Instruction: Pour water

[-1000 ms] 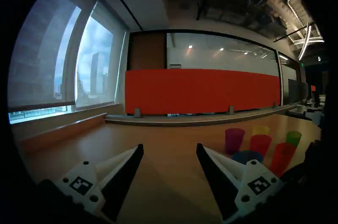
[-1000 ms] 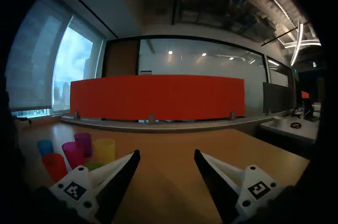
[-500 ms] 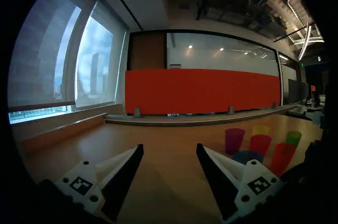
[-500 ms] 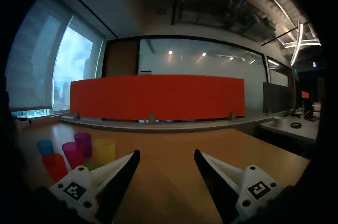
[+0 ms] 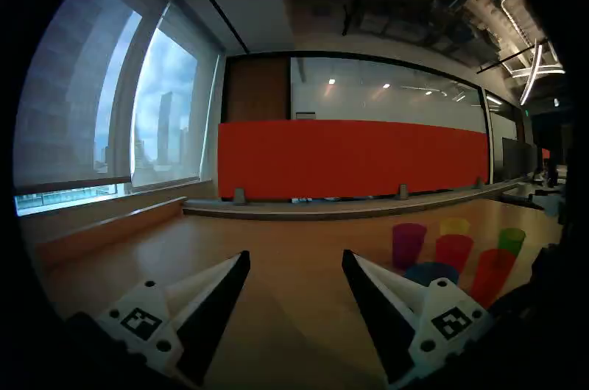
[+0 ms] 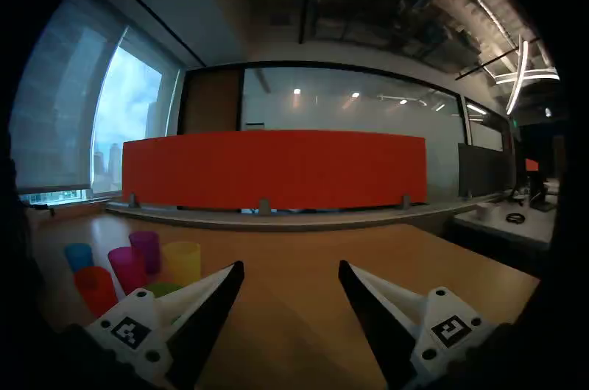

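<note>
The left gripper (image 5: 294, 254) and right gripper (image 6: 291, 263) have fingers spread, empty. The coloured cups (image 5: 456, 250) cluster on the counter (image 5: 294, 235) between them, beyond each gripper's inner finger, untouched.

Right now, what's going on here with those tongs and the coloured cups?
Two hand-held tongs hover low over a wooden table. The left tongs and the right tongs are both open and grip nothing. A cluster of coloured cups stands on the table between the two, untouched. No pouring has begun, and whether any cup holds water cannot be told from here.
</note>
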